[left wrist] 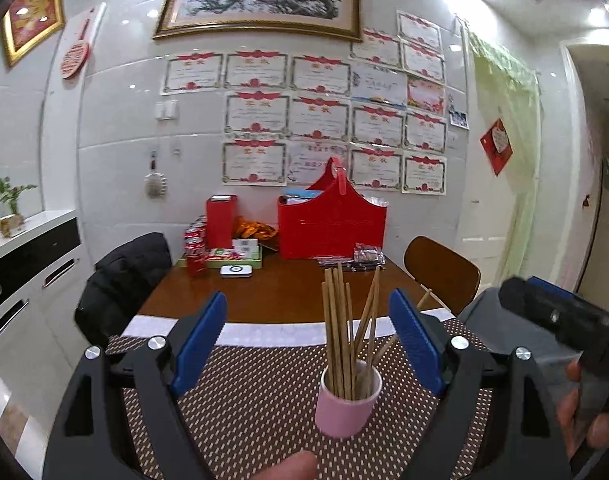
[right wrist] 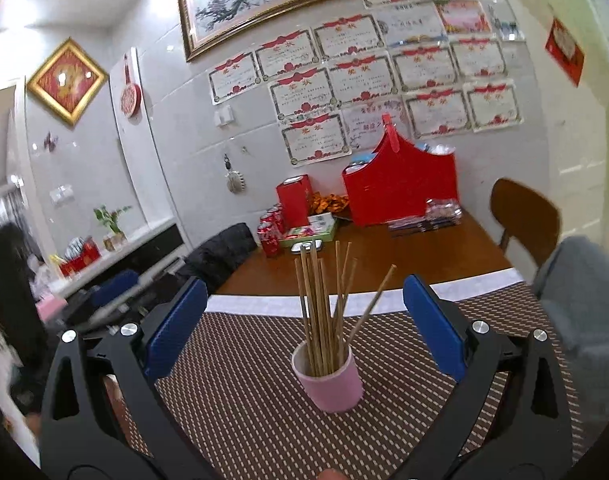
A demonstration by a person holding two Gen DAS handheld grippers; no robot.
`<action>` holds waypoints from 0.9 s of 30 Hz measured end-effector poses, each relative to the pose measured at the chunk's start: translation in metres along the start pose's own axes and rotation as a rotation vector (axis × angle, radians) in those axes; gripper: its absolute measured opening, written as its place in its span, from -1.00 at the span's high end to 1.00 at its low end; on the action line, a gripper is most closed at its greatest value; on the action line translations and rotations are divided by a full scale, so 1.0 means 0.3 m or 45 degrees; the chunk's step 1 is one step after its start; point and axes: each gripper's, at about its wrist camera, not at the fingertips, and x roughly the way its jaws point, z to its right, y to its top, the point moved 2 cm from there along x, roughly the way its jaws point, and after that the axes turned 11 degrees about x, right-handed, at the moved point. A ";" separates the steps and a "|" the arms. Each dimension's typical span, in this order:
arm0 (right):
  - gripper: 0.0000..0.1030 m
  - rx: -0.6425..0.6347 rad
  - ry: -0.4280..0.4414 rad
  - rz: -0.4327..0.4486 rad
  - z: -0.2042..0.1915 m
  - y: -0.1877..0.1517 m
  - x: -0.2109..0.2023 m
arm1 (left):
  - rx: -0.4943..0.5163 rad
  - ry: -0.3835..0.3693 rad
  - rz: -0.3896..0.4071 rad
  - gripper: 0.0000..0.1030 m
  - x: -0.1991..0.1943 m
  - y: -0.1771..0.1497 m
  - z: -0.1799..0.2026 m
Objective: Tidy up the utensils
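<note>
**Chopsticks upright in the cup, both grippers wide and facing it**

The chopsticks (left wrist: 346, 332) stand bundled in the pink cup (left wrist: 347, 404), long axes near vertical, a few leaning right. The cup sits on the woven placemat (left wrist: 244, 408) at the near table edge. It lies straight ahead between the spread blue pads of the left gripper (left wrist: 310, 346), and likewise for the right gripper (right wrist: 304, 324); both hold nothing. Neither looks clearly nearer, so either could reach the sticks from the side
</note>
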 end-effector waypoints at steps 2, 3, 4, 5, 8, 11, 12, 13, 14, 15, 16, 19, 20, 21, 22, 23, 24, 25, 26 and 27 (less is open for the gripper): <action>-0.88 -0.021 -0.023 0.007 -0.032 -0.017 -0.051 | -0.006 0.018 0.001 -0.59 -0.079 -0.004 -0.008; -0.88 -0.028 -0.038 0.011 -0.046 -0.026 -0.078 | -0.007 0.027 0.003 -0.59 -0.117 -0.008 -0.011; -0.88 -0.033 -0.051 0.013 -0.055 -0.034 -0.096 | -0.008 0.034 0.005 -0.59 -0.141 -0.010 -0.013; -0.88 -0.039 -0.073 0.017 -0.065 -0.048 -0.125 | -0.010 0.040 0.010 -0.59 -0.170 -0.011 -0.016; -0.88 -0.045 -0.129 0.019 -0.076 -0.080 -0.181 | -0.013 0.072 0.028 -0.59 -0.257 -0.024 -0.022; -0.88 -0.060 -0.206 0.025 -0.081 -0.123 -0.236 | 0.007 0.117 0.012 -0.59 -0.320 -0.042 -0.025; -0.88 -0.063 -0.221 0.027 -0.081 -0.134 -0.251 | 0.006 0.120 0.008 -0.59 -0.334 -0.047 -0.024; -0.88 -0.071 -0.240 0.027 -0.085 -0.150 -0.267 | 0.002 0.122 0.003 -0.59 -0.347 -0.053 -0.023; -0.88 -0.079 -0.250 0.027 -0.089 -0.160 -0.276 | 0.009 0.124 -0.005 -0.59 -0.366 -0.066 -0.016; -0.88 -0.089 -0.262 0.027 -0.094 -0.174 -0.288 | 0.024 0.131 -0.010 -0.59 -0.383 -0.077 -0.007; -0.88 -0.100 -0.270 0.023 -0.100 -0.187 -0.297 | 0.039 0.142 -0.016 -0.59 -0.394 -0.084 -0.001; -0.88 -0.125 -0.285 0.020 -0.116 -0.210 -0.317 | 0.058 0.160 -0.022 -0.59 -0.432 -0.109 0.014; -0.88 -0.130 -0.287 0.021 -0.122 -0.214 -0.320 | 0.056 0.165 -0.021 -0.59 -0.442 -0.110 0.016; -0.88 -0.138 -0.284 0.024 -0.131 -0.216 -0.326 | 0.048 0.172 -0.020 -0.59 -0.457 -0.114 0.018; -0.88 -0.143 -0.284 0.031 -0.138 -0.217 -0.332 | 0.042 0.174 -0.019 -0.59 -0.467 -0.116 0.017; -0.88 -0.149 -0.287 0.039 -0.145 -0.218 -0.338 | 0.035 0.175 -0.016 -0.59 -0.476 -0.119 0.018; -0.88 -0.155 -0.290 0.047 -0.155 -0.217 -0.346 | 0.028 0.178 -0.010 -0.59 -0.488 -0.121 0.019; -0.88 -0.162 -0.285 0.054 -0.164 -0.215 -0.352 | 0.026 0.179 -0.008 -0.59 -0.495 -0.123 0.020; -0.88 -0.164 -0.277 0.057 -0.171 -0.218 -0.359 | 0.023 0.182 -0.006 -0.59 -0.502 -0.125 0.020; -0.88 -0.167 -0.275 0.059 -0.176 -0.222 -0.365 | 0.019 0.188 -0.004 -0.59 -0.510 -0.128 0.021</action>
